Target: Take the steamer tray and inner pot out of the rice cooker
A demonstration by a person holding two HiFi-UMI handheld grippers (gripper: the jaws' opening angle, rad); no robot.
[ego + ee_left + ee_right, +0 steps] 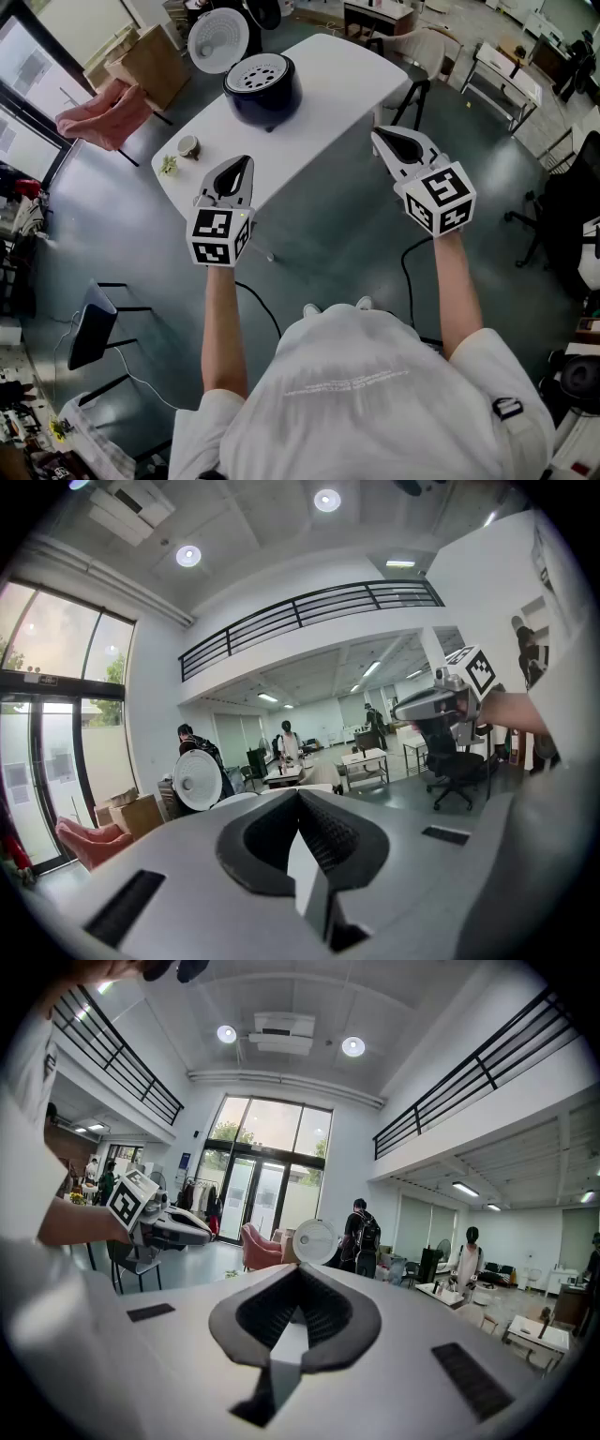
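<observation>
Jaws on the left tool [243,166] and the right tool [382,138] are pressed together, with nothing between them. Both are held up in front of the person, well apart, short of the cooker. Ahead stands the white table [330,86], with a small cup [188,147] near its left corner. Farther along sits the dark rice cooker [265,97], its lid [217,39] swung open. The white perforated steamer tray [258,72] still rests in its top; the inner pot is hidden beneath. A pink chair [101,114] stands off to the left.
</observation>
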